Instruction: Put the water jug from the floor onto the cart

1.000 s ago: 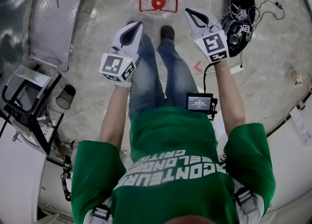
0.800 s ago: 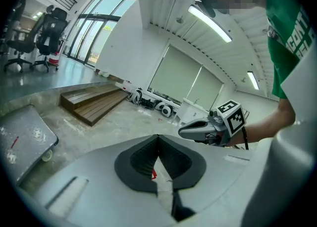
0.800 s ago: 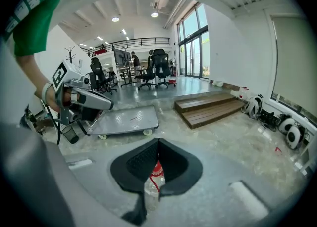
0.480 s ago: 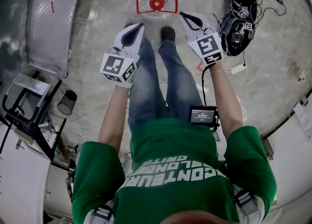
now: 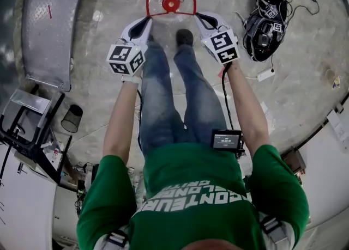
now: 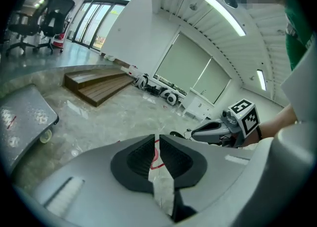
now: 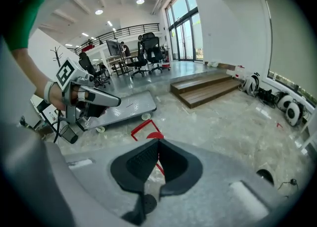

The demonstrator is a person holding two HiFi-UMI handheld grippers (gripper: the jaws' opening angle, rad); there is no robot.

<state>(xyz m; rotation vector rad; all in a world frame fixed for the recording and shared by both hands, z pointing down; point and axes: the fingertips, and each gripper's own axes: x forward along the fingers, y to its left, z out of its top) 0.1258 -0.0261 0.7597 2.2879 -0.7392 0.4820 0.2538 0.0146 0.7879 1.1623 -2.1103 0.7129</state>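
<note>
Water jug (image 5: 170, 4): on floor, red top upward.
Left gripper (image 5: 145, 23): near jug's left side, fingers starting to open, nothing between.
Right gripper (image 5: 202, 18): flanking jug's right, fingers closed, empty; likely two-handed lift.
Cart (image 5: 46, 25): well left of jug.

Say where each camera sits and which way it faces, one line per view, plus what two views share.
Head view: on the person's head, facing steeply down at the water jug; legs, arms, left gripper and right gripper show.
Left gripper view: on the left gripper, facing along its empty, opening jaws over the floor; the right gripper shows.
Right gripper view: on the right gripper, facing along its shut jaws toward the cart; the left gripper shows.
Shared: every view shows the water jug's red handle.
</note>
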